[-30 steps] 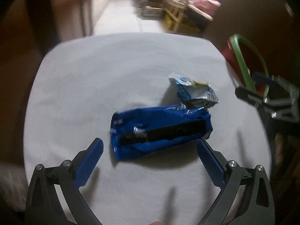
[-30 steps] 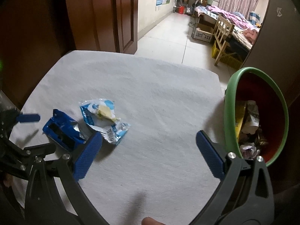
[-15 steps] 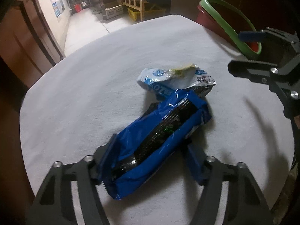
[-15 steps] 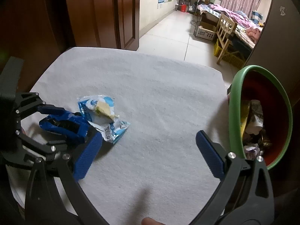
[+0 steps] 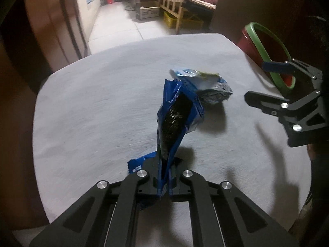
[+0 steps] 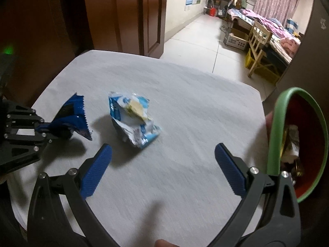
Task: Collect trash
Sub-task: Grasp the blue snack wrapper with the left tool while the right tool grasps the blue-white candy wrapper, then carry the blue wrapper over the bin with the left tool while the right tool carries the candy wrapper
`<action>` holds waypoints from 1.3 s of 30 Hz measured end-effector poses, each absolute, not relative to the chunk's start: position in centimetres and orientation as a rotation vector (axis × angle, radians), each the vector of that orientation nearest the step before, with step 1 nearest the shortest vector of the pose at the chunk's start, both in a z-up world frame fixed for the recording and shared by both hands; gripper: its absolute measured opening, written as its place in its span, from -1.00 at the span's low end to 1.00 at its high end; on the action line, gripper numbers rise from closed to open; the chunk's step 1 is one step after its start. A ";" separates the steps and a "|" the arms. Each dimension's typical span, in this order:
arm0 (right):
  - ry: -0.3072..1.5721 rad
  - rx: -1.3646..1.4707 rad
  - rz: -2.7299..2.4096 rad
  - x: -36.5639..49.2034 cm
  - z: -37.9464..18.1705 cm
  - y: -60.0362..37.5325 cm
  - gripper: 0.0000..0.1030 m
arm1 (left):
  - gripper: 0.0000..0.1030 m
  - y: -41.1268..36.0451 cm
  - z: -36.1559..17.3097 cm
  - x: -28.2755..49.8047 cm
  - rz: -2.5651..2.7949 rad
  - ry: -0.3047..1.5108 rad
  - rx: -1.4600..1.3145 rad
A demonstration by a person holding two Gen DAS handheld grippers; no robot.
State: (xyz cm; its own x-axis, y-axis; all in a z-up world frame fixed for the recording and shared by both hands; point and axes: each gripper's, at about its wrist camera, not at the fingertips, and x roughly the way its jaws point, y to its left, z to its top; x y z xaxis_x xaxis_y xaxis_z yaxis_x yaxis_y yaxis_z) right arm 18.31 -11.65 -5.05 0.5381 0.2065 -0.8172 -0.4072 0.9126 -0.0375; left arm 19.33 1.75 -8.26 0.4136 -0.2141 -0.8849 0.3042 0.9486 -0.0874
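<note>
The blue snack wrapper [image 5: 178,121] is pinched at its lower end between the closed jaws of the left gripper [image 5: 164,187] and rises ahead of them, tilted slightly to the right, with its torn, serrated top edge uppermost. Seen from the right wrist, the same wrapper [image 6: 75,116] sticks out of the left gripper [image 6: 46,131] clear of the cloth. Just beyond its tip, on the white tablecloth [image 5: 98,107], lies a crumpled light-blue and white wrapper [image 5: 207,86]; from the right gripper [image 6: 163,165] it sits ahead and toward the left finger, near but not touching [image 6: 133,119]. That gripper hangs wide open over bare cloth, holding nothing. Close beside its right finger stands the red bin with a green rim [image 6: 277,135], rubbish showing inside
</note>
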 end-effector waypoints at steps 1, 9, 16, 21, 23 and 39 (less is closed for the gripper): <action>0.935 -0.238 0.375 18.6 -5.1 -11.3 0.91 | -0.98 2.0 -8.4 19.5 -0.317 1.095 0.081; 0.960 -0.267 0.405 20.6 -5.9 -8.4 0.82 | -0.98 5.5 -7.5 20.2 -0.191 1.036 -0.016; 1.010 -0.321 0.433 21.4 -7.9 -6.1 0.59 | -0.97 7.7 -7.6 20.9 -0.133 1.007 -0.090; 1.046 -0.326 0.432 21.9 -9.0 -5.8 0.11 | -0.97 7.9 -8.2 21.2 -0.134 1.014 -0.103; 1.040 -0.322 0.436 21.6 -8.8 -5.9 -0.09 | -0.97 7.9 -8.3 21.1 -0.140 1.015 -0.106; 0.984 -0.234 0.385 19.3 -4.6 -8.7 -0.24 | -0.97 5.7 -5.5 19.7 -0.177 0.978 -0.091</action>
State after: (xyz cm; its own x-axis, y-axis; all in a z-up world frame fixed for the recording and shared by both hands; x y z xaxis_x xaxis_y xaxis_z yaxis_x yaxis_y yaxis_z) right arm 19.29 -8.71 -4.55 0.4941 0.2094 -0.8438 -0.4180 0.9082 -0.0194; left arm 19.73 5.67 -5.49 0.5459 -0.1900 -0.8160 0.1079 0.9818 -0.1564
